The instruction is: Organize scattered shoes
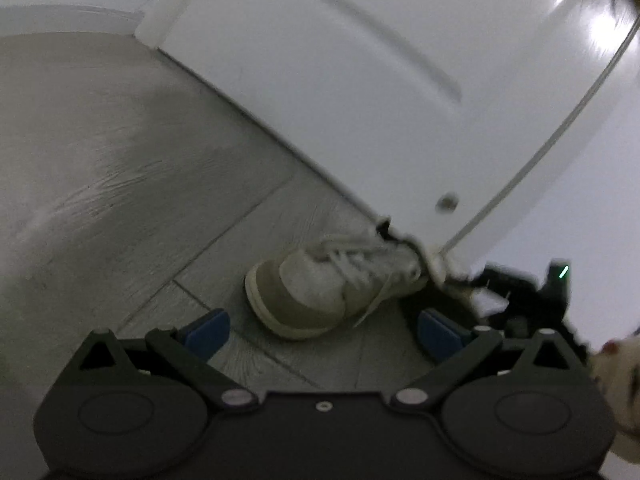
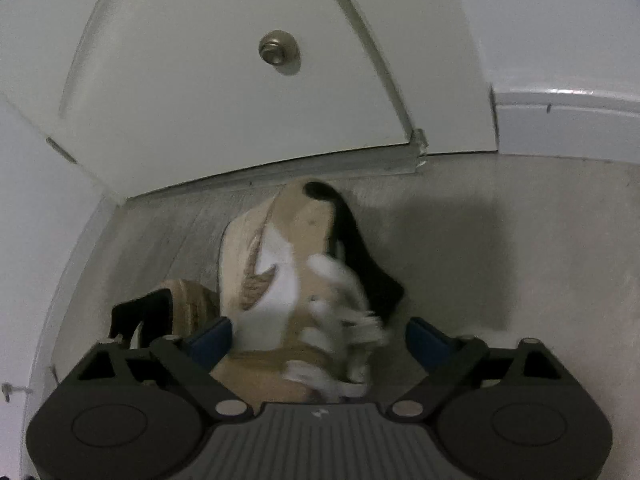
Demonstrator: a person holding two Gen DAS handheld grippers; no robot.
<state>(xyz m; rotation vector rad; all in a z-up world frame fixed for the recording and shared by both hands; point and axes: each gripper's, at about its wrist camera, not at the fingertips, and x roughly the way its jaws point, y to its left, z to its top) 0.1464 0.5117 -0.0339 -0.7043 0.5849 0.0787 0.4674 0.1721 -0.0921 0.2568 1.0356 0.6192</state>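
Note:
A beige and white sneaker [image 1: 316, 292] lies on the grey wood floor by the white door, its toe pointing at my left gripper [image 1: 324, 332], which is open and empty just short of it. In the right wrist view the sneaker [image 2: 288, 280] lies on its side between the open fingers of my right gripper [image 2: 318, 340], with loose white laces [image 2: 340, 320] and a black lining. The blue pads [image 2: 212, 338] stand apart on either side of the shoe. A second shoe with a black strap [image 2: 160, 312] lies left of it.
A white door [image 1: 360, 80] with a round metal stop [image 2: 279, 51] stands right behind the shoes. The right gripper's black body [image 1: 528, 292] shows at the right of the left wrist view. Bare grey floor [image 1: 100, 160] stretches to the left.

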